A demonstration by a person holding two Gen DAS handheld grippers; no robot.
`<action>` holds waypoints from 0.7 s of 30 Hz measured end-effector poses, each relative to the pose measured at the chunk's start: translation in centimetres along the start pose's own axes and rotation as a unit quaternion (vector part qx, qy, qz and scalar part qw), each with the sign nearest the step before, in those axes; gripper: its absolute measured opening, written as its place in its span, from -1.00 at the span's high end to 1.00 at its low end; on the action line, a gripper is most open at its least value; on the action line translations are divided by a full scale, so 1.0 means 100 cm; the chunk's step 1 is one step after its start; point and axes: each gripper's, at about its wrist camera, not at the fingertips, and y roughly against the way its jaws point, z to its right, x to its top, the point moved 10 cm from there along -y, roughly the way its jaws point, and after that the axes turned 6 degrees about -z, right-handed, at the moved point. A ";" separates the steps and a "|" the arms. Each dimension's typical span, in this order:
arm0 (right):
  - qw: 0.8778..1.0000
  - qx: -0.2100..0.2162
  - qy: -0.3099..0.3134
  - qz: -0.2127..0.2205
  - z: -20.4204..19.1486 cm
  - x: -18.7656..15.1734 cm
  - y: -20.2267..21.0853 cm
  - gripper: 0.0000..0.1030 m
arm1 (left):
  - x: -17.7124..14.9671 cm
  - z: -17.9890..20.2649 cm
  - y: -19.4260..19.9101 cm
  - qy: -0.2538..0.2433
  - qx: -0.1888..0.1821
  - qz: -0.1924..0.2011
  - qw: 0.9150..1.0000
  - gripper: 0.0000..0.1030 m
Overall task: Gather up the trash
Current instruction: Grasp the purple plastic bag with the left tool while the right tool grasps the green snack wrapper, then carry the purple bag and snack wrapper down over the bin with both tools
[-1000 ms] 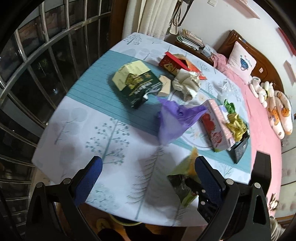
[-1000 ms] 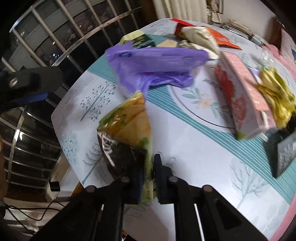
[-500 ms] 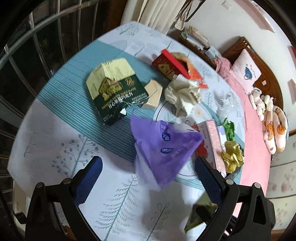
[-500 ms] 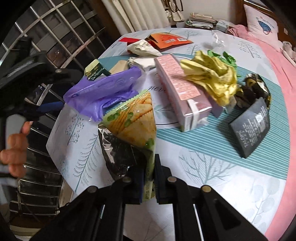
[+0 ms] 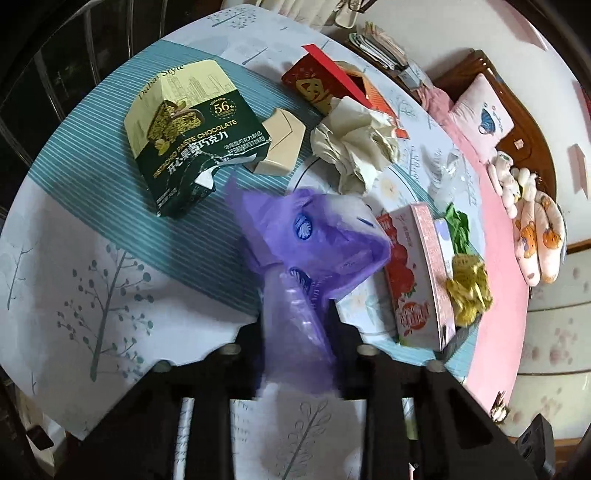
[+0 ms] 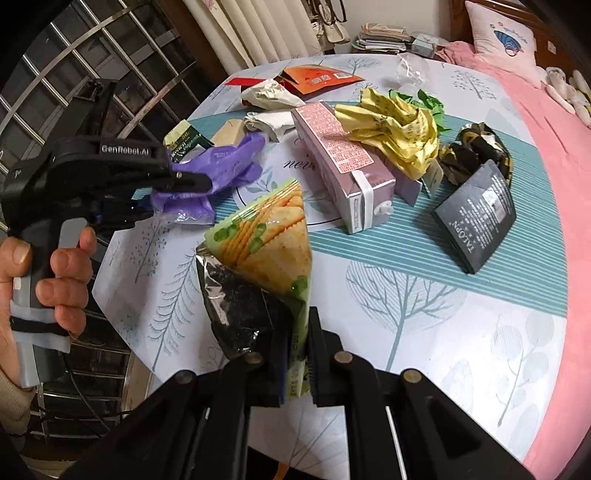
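Both grippers clamp trash: left gripper purple bag, right gripper cracker wrapper.

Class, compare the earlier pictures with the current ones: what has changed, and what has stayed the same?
The left gripper moved in over the purple bag and its fingers have just been closing on it. The right gripper still clamps the cracker wrapper. The other litter has not moved.

barred window, pink bed, curtains
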 end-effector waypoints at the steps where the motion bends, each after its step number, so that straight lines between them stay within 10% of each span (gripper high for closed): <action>1: 1.000 -0.002 -0.001 0.003 -0.002 -0.001 0.003 0.84 | -0.002 0.000 0.004 -0.002 0.000 0.004 1.000 0.56; 21: 0.994 -0.025 -0.093 0.043 -0.110 -0.121 0.035 0.84 | -0.176 -0.069 0.156 -0.221 0.017 0.041 0.974 0.58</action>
